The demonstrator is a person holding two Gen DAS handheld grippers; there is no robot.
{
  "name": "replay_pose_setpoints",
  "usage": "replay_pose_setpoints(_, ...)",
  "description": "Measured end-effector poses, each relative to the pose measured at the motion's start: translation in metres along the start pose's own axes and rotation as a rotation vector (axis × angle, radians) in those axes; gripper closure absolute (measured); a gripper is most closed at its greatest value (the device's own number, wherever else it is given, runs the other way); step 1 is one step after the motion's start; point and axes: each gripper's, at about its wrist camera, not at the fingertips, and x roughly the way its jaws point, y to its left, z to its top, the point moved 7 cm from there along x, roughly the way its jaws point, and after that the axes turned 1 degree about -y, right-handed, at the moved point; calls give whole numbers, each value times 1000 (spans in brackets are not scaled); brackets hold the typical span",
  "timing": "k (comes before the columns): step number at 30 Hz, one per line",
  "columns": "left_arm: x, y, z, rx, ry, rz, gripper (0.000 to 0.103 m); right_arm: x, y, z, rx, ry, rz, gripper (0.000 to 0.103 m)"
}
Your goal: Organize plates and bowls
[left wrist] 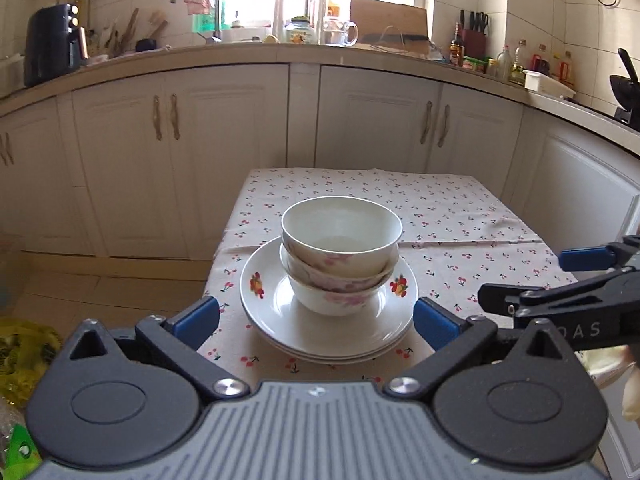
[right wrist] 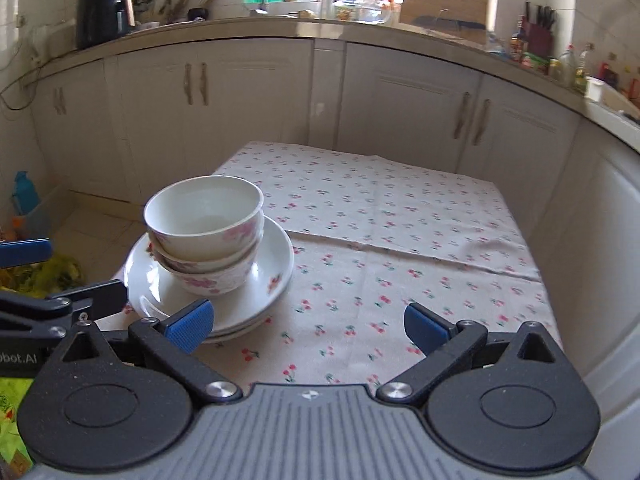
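Observation:
Three white bowls with pink flowers point(left wrist: 341, 252) point(right wrist: 205, 229) are nested upright on a stack of white plates point(left wrist: 276, 312) point(right wrist: 272, 276) with fruit prints, near the table's front left. My left gripper point(left wrist: 316, 318) stands wide open just in front of the plates, touching nothing. To the right of the stack my right gripper point(right wrist: 308, 326) is wide open over bare cloth, its blue left pad point(right wrist: 190, 324) overlapping the plate rim in the picture. Each gripper shows at the edge of the other's view: the right gripper point(left wrist: 560, 280) and the left gripper point(right wrist: 48, 276).
The table carries a cherry-print cloth point(left wrist: 440, 216) point(right wrist: 400, 240). White kitchen cabinets point(left wrist: 180, 152) and a cluttered counter point(left wrist: 240, 48) run behind it. Bags lie on the floor at the left point(left wrist: 24, 356) point(right wrist: 60, 272).

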Motion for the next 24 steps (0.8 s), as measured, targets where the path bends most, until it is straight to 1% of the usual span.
replay_pose_setpoints(2, -10, -3, -1, -10, -20, 3, 1, -8, -2, -3, 7, -15, -6, 0)
replay_pose_setpoints(4, -20, -5, -1, -14, -44, -14, 1, -14, -4, -5, 27, -26, 8, 0)
replay_pose_setpoints(5, -24, -6, -1, -14, -47, -6, 1, -16, -4, -6, 33, -31, 10, 0)
replay_pose_setpoints(9, -29, -8, -1, -7, -36, 20, 1, -27, -3, -7, 40, -47, -9, 0)
replay_pose_setpoints(18, -34, -12, -1, -5, -49, 18, 1, -36, -6, -7, 53, -78, -34, 0)
replay_pose_setpoints(24, -34, -11, 0, -9, -49, 19, 1, -38, -8, -6, 59, -83, -36, 0)
